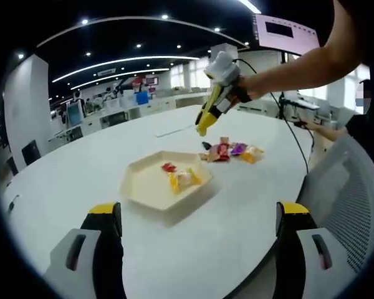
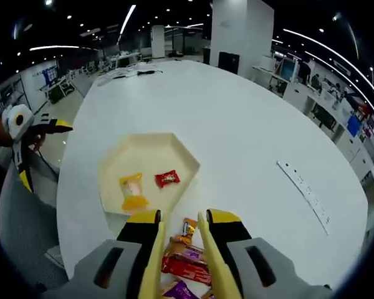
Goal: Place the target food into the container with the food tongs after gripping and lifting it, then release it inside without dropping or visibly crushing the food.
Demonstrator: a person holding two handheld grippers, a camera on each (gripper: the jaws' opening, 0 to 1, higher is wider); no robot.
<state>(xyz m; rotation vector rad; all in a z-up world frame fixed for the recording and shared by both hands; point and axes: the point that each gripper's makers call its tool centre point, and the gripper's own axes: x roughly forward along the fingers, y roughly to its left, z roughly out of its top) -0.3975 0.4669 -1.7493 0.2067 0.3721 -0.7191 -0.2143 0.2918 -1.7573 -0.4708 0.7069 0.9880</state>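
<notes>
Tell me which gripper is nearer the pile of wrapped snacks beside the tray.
Right. The right gripper hovers directly over the pile of wrapped snacks, tongs pointing down at it. The left gripper sits back on the tray's near side, across it from the pile.

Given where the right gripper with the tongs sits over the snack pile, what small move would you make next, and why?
Probably lower the right gripper so the tongs straddle the orange packet. The tong tips look empty above the pile, and the tray already holds two snacks.
</notes>
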